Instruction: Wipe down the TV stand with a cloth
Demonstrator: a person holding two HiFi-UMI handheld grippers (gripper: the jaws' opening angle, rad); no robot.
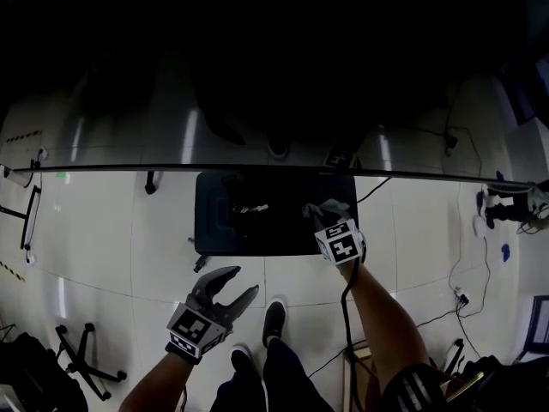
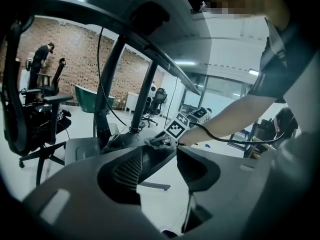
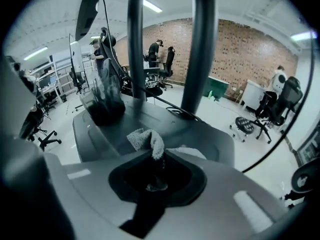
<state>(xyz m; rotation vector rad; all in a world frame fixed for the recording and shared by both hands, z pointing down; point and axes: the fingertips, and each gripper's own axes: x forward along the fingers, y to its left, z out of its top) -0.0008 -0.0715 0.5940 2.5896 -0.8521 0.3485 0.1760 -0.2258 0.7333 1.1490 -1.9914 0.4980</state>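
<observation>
The TV stand's dark flat base (image 1: pixel 257 230) lies on the pale floor under the screen's thin top edge (image 1: pixel 171 168). My right gripper (image 1: pixel 321 218) reaches over the base's right part and is shut on a grey-white cloth (image 1: pixel 326 207). In the right gripper view the cloth (image 3: pixel 147 140) bunches out of the shut jaws of that gripper (image 3: pixel 156 164) just over the base (image 3: pixel 210 136), in front of the stand's two posts (image 3: pixel 201 49). My left gripper (image 1: pixel 240 282) hangs open over the floor in front of the base, holding nothing. Its view shows the open gripper (image 2: pixel 159 165) and the base (image 2: pixel 82 146).
Cables (image 1: pixel 467 264) trail over the floor at the right. A chair's star foot (image 1: pixel 86 360) stands at the lower left, and my shoes (image 1: pixel 273 320) are just in front of the base. Office chairs (image 2: pixel 35 119) and people stand farther off by a brick wall (image 3: pixel 240 49).
</observation>
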